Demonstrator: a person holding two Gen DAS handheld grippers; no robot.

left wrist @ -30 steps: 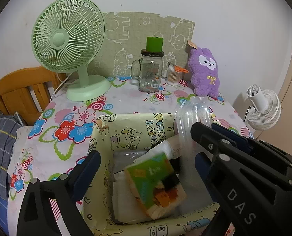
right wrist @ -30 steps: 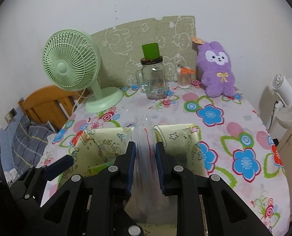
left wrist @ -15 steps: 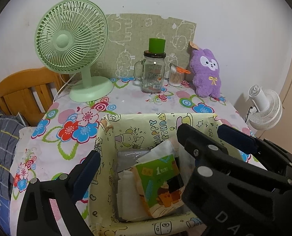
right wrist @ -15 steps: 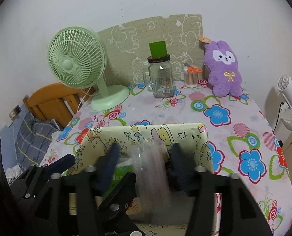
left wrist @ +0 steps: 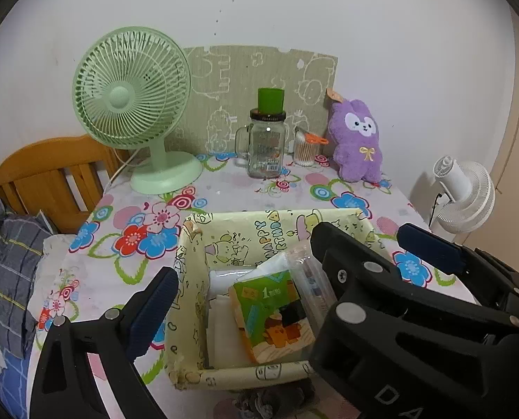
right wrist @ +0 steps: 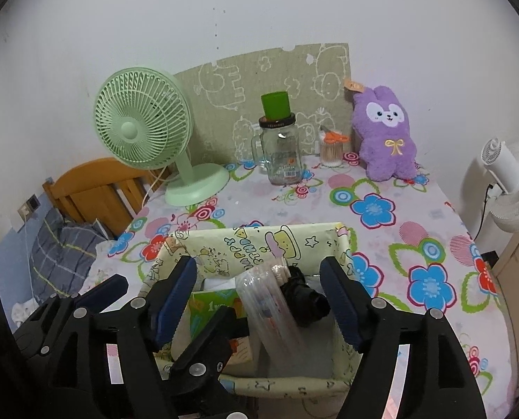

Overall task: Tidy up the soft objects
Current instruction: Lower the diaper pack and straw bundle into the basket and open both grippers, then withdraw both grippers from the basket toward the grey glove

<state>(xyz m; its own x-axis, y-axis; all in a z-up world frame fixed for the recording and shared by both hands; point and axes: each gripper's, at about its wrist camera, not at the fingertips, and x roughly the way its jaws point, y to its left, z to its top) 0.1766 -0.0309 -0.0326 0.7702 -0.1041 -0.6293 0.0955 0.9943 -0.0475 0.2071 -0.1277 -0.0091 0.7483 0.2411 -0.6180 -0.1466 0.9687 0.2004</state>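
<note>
A pale yellow cartoon-print box stands on the flowered table near me. In it lie a green tissue pack, white packs and a clear plastic packet that leans inside. My right gripper is open wide over the box, the packet loose between its fingers. My left gripper is open, one finger left of the box, the other over its right side. A purple plush rabbit sits at the back.
At the back stand a green desk fan, a glass jar with a green cup on it and a small cotton swab jar. A white fan is off the table's right edge. A wooden bed frame is left.
My right gripper was shut on the clear packet above the box. It opened, and the packet dropped into the box. Both views have drawn back a little.
</note>
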